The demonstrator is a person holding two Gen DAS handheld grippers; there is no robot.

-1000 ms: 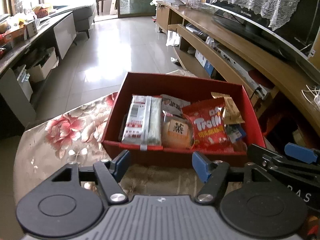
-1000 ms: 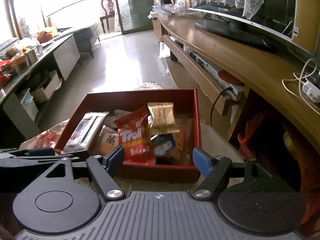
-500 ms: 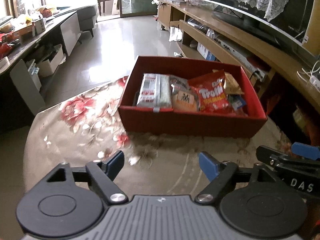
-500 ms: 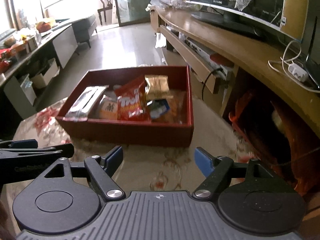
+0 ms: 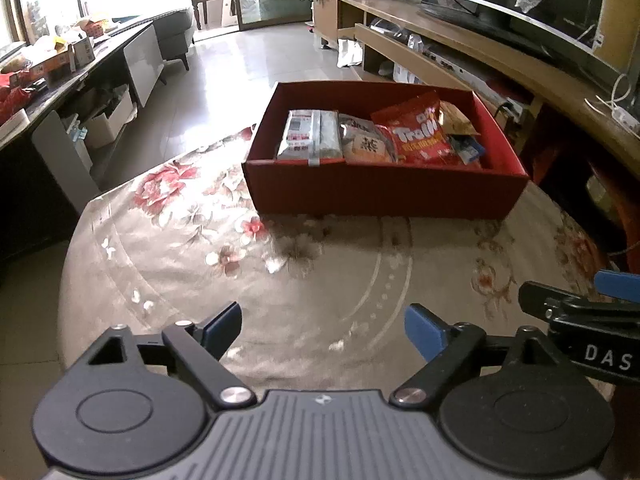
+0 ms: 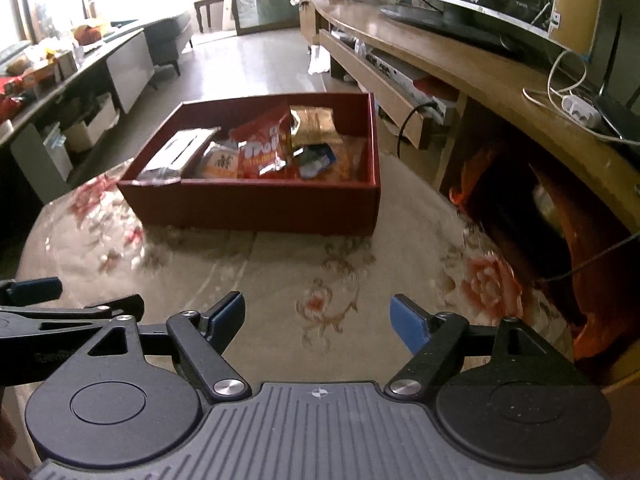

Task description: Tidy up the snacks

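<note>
Left gripper [image 5: 323, 327]: jaws wide apart, just been opening, nothing between them.
Right gripper [image 6: 318, 317]: jaws wide apart, empty.
Snack box [image 5: 384, 192]: untouched on tabletop [image 5: 320, 280].

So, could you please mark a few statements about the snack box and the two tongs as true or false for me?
1. The red box stands on the flowered tablecloth. True.
2. The left tongs hold a snack. False: nothing is between them; they have just been opening.
3. A red Trolli bag lies in the box. True.
4. The gold packet lies on the cloth outside the box. False: it is inside the box.
5. The right tongs are open and empty. True.
</note>
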